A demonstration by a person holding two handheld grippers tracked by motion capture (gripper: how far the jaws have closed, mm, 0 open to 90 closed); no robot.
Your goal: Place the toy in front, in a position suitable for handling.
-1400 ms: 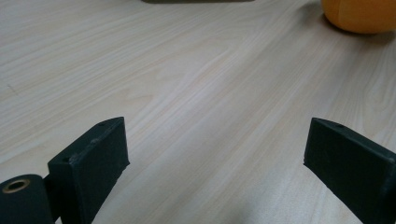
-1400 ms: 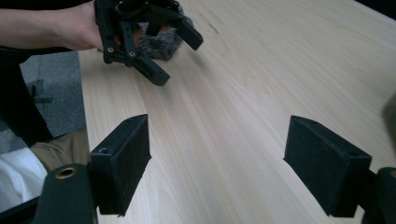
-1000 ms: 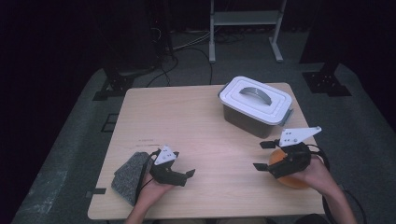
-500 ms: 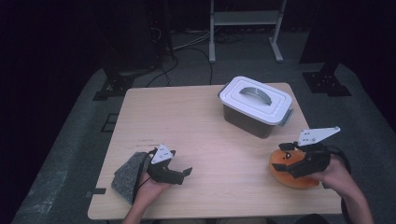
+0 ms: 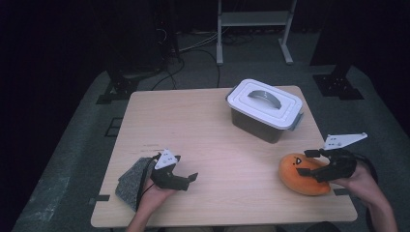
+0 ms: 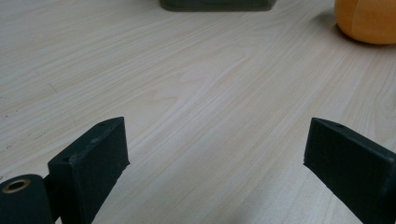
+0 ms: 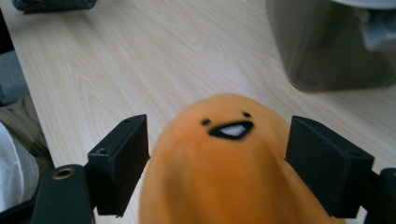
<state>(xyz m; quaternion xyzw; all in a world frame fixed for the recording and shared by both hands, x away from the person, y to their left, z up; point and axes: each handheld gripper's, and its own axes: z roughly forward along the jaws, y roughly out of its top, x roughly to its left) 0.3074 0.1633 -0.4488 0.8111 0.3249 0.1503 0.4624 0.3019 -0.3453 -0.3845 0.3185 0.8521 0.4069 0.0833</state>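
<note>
Two claws, one orange toy

Two claws sit low over the bench, each held in a hand at the near edge. The right claw is over the toy, a soft orange plush with a small black-and-white face, which lies on the bench near its right front corner. In the right gripper view the jaws stand wide apart on either side of the toy, with the face looking out between them; whether the jaws touch its sides cannot be told, though a gap shows on the right.

The left claw rests near the front left of the bench, jaws spread wide and nothing between them. In the left gripper view bare wood lies between the jaws, with the toy well apart at the upper right. Just beside the left hand, at the left edge of the bench, lies a grey cloth.

Toward the back right of the bench stands a box with a white lid and a grey handle, shut. It stands apart from the toy, behind it and a little to the left.
</note>
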